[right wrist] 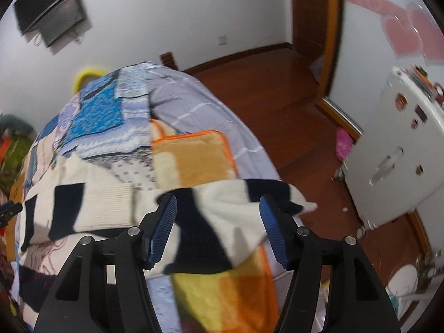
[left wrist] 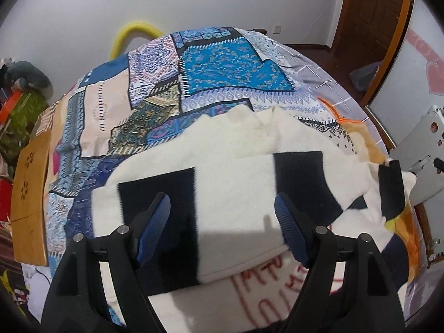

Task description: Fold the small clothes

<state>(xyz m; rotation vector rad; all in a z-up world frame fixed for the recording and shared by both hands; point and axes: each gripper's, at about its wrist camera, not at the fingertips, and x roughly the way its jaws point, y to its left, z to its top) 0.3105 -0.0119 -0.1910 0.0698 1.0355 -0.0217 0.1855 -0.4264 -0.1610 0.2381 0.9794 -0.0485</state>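
Cream-and-black sweater [left wrist: 236,172] lies spread on the bed [left wrist: 155,88], sleeve [right wrist: 277,194] trailing toward its edge. Left tongs [left wrist: 222,216] and right tongs [right wrist: 219,216] stand open, holding nothing. Fabric judged soft, light, limp; best taken at the sleeve cuff or hem.

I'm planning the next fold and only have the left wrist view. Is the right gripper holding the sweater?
Observer: No. The right gripper has its jaws apart; the sleeve shows between them, unpinched.
Operator: Where does that sleeve end?
Observer: Its cream cuff reaches the edge of the bed, by the wooden floor.
Operator: Anything on the floor there?
Observer: A pink slipper, beside a white cabinet.
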